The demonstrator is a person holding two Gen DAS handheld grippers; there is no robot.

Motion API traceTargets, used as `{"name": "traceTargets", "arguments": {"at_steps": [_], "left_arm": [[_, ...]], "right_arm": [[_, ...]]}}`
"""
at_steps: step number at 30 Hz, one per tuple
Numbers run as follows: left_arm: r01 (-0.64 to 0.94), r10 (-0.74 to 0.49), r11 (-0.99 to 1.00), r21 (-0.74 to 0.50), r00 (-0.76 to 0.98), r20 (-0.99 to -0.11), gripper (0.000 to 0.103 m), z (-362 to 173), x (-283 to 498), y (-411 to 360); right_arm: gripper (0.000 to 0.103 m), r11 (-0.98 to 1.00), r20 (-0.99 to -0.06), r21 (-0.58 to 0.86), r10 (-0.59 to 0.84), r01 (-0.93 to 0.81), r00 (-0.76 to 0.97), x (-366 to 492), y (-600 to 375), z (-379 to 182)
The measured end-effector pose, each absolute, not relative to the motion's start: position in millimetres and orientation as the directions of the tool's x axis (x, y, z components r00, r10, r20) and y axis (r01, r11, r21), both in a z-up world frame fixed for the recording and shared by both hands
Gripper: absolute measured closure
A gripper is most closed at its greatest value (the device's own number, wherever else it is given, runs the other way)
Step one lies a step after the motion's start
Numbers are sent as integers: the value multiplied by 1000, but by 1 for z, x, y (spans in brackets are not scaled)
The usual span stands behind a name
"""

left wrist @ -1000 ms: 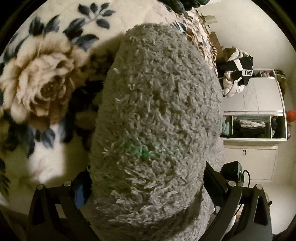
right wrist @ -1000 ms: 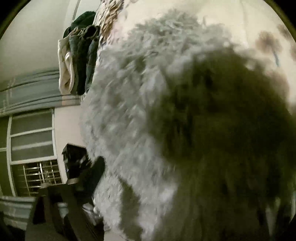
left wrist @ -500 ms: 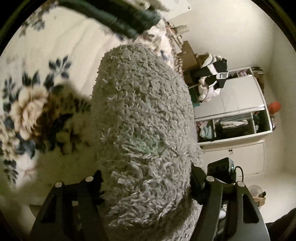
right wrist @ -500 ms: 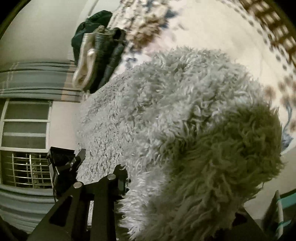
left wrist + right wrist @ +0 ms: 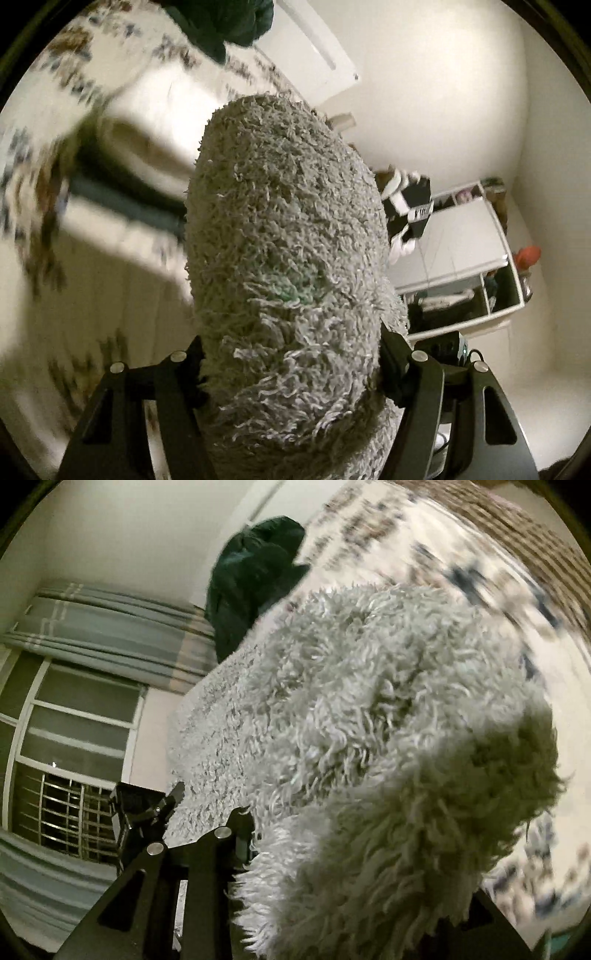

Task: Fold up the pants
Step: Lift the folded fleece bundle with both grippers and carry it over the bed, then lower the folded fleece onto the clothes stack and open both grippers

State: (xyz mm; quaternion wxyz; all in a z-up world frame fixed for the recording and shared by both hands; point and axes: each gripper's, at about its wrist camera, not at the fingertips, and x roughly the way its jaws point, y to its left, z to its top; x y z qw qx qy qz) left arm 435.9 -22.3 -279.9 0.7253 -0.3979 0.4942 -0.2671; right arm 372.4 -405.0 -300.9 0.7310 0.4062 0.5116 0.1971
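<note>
The pants are thick grey shaggy fleece. In the left wrist view a fat roll of the pants (image 5: 288, 266) fills the centre, and my left gripper (image 5: 291, 369) is shut on it, one black finger on each side. In the right wrist view the pants (image 5: 369, 738) bulge over most of the frame and my right gripper (image 5: 351, 853) is shut on a bunched edge; only the left finger (image 5: 236, 834) shows, the right finger is hidden by fleece. Both grippers hold the pants lifted above the floral blanket (image 5: 44, 258).
The bed's floral blanket (image 5: 480, 572) lies below. A dark green garment (image 5: 255, 576) sits at the bed's far end, also in the left wrist view (image 5: 229, 26). White cabinet with open shelves (image 5: 476, 266) stands to the right. Window with curtains (image 5: 74, 709) is at left.
Both grippers have risen and tilted away from the bed with the pants held. The blanket has dropped back and more of the room wall, cabinet and window shows.
</note>
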Motion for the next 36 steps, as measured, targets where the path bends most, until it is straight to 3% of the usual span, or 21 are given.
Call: {"name": "traceTargets", "arguments": {"at_steps": [8, 12, 16, 21, 23, 30, 32, 36], "left_arm": [[29, -769, 560, -828, 392, -506, 37, -289, 630, 23], [11, -763, 570, -822, 379, -524, 36, -329, 689, 46], [-89, -732, 613, -785, 310, -607, 35, -387, 720, 66], [-119, -684, 673, -730, 276, -675, 27, -408, 709, 75], [-127, -666, 694, -709, 262, -699, 19, -403, 699, 75], [-93, -542, 808, -582, 271, -796, 17, -376, 680, 74], [-82, -488, 847, -525, 273, -829, 15, -367, 676, 70], [-29, -308, 942, -335, 322, -895, 15, -334, 668, 52]], "right_arm": [[71, 572, -565, 808, 689, 139, 454, 562, -331, -311], [71, 577, -577, 802, 682, 154, 450, 642, -306, -337], [71, 599, -626, 773, 669, 209, 401, 686, -290, -381], [54, 657, -697, 715, 645, 237, 314, 694, -284, -407], [42, 699, -731, 679, 616, 225, 294, 688, -284, -402], [18, 820, -846, 524, 468, 232, 257, 664, -301, -393], [8, 842, -866, 487, 431, 232, 254, 661, -303, -389], [3, 908, -914, 364, 305, 207, 268, 658, -300, -367]]}}
